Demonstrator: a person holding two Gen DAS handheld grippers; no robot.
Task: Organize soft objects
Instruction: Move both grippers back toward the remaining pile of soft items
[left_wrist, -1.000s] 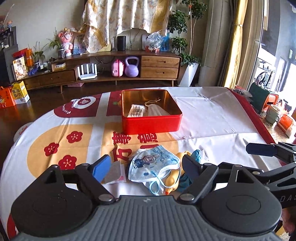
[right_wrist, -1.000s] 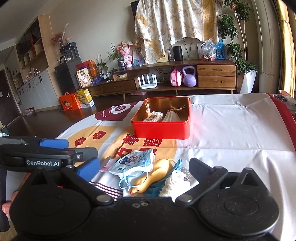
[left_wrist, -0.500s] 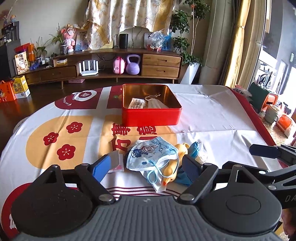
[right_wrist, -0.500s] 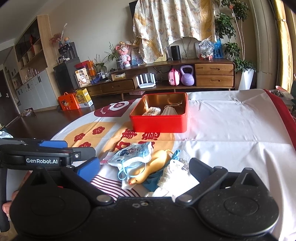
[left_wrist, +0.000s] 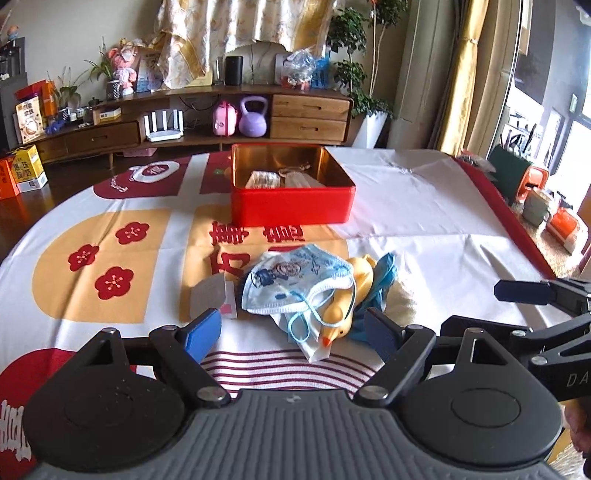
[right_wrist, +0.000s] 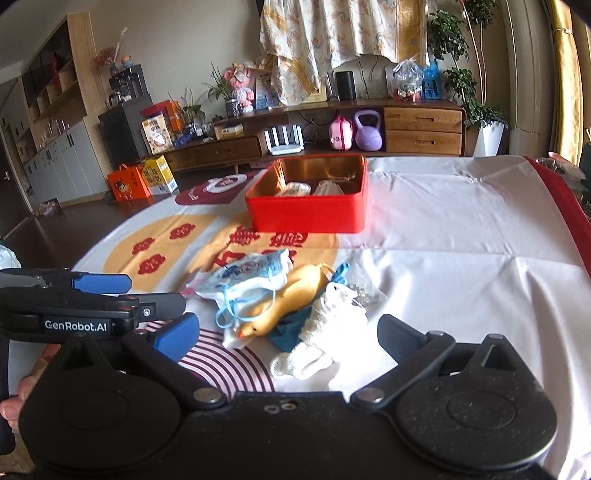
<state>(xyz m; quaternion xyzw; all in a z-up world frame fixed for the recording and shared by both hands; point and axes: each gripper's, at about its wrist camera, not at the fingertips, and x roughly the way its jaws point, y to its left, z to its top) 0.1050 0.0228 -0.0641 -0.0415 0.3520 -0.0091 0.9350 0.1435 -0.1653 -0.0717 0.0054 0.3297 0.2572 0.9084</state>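
Observation:
A pile of soft objects lies on the tablecloth: a printed blue-and-white face mask (left_wrist: 295, 282) (right_wrist: 251, 275), a yellow rubber duck (left_wrist: 341, 308) (right_wrist: 284, 304), a teal cloth (left_wrist: 382, 284) (right_wrist: 291, 328) and a white sock (right_wrist: 328, 317). A grey card (left_wrist: 210, 295) lies left of the pile. A red tin (left_wrist: 291, 206) (right_wrist: 308, 216) behind holds a packet and a folded mask. My left gripper (left_wrist: 291, 332) is open, just short of the pile. My right gripper (right_wrist: 288, 336) is open, near the sock and duck.
The table (left_wrist: 424, 206) wears a white cloth with red and orange prints and drops off at the right red border. A wooden sideboard (left_wrist: 258, 110) with a purple kettlebell stands beyond. Boxes sit on the floor at left (left_wrist: 26, 170).
Both grippers have drawn back a little from the pile, so more cloth shows in front of it. Both stay open. The objects have not moved.

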